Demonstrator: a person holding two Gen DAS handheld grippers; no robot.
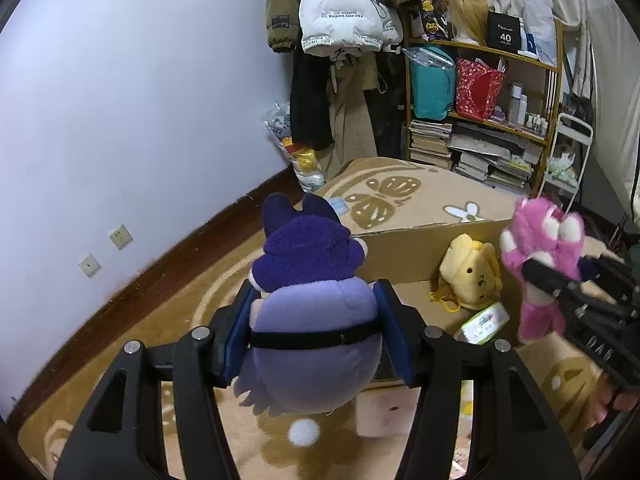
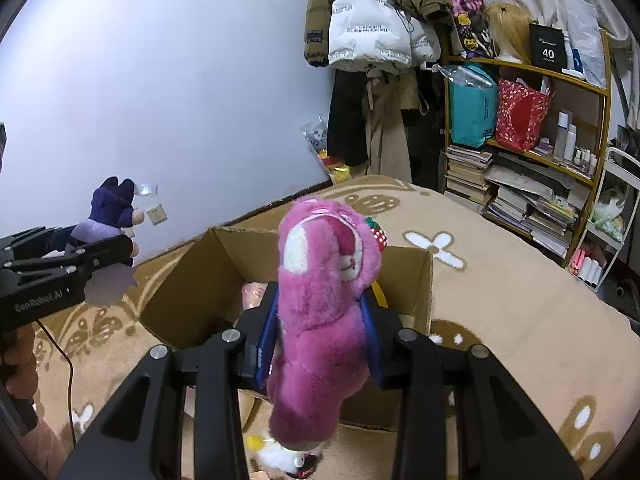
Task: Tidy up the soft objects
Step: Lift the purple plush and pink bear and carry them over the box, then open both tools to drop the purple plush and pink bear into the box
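My left gripper (image 1: 314, 332) is shut on a purple plush toy (image 1: 312, 312) with a dark hood and a white tail, held above the carpet beside an open cardboard box (image 1: 400, 248). My right gripper (image 2: 320, 320) is shut on a pink plush bear (image 2: 320, 304), held over the same cardboard box (image 2: 412, 280). In the left wrist view the pink bear (image 1: 540, 256) hangs at the right, above the box. Inside the box lie a yellow plush (image 1: 474, 276) and a small green and white pack (image 1: 482, 322). In the right wrist view the left gripper (image 2: 104, 256) with the purple toy (image 2: 110, 216) shows at the left.
A beige carpet (image 2: 500, 320) with flower patterns covers the floor. A wooden shelf (image 1: 480, 112) packed with books, bags and bottles stands at the back right, with coats (image 1: 340, 20) hanging beside it. More small toys (image 2: 288, 456) lie on the carpet in front of the box. A person's hand (image 2: 20, 364) holds the left gripper.
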